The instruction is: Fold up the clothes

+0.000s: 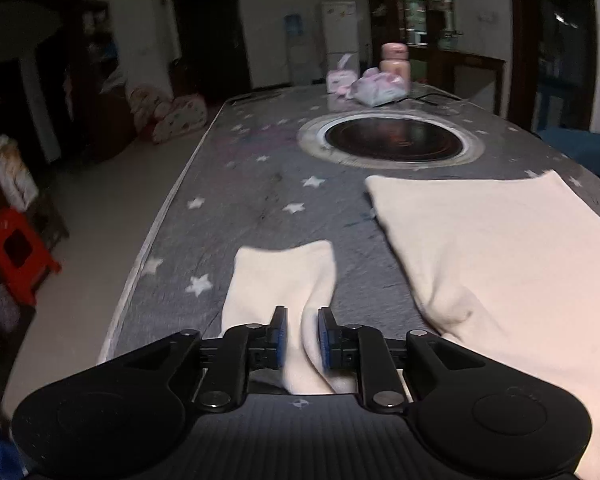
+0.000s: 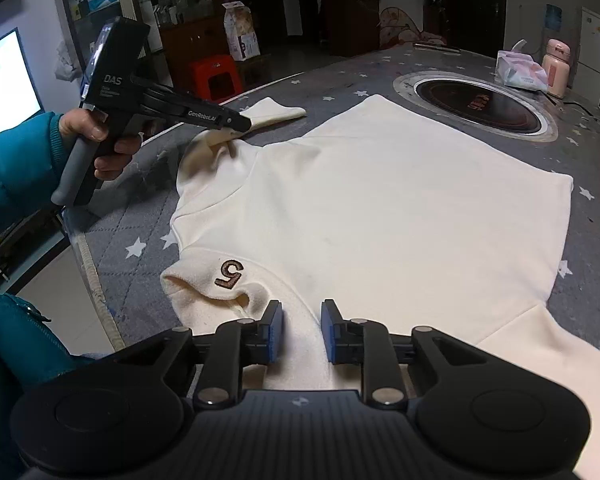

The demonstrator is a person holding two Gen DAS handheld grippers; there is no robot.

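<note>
A cream sweatshirt [image 2: 380, 208] lies flat on the star-patterned counter [image 1: 260, 184]. Left gripper [image 1: 302, 330] fingers stand slightly apart around its sleeve [image 1: 284, 276], lower centre. Right gripper [image 2: 301, 330] fingers stand apart over the shoulder fabric, not pressing it.

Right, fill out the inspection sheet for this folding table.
Surface: grey star-print table cover with a round cooktop set in.
Job's things: cream shirt lying flat, its sleeve stretched out to the side.
Clutter: pink bottle, plastic bag and tissue pack at the far end.
Grippers: left gripper straddles the sleeve, grip unclear; right gripper open over the shirt's shoulder.
Cables: thin dark cable beside the bag.
Surroundings: red stool, fridge, lit screen.
</note>
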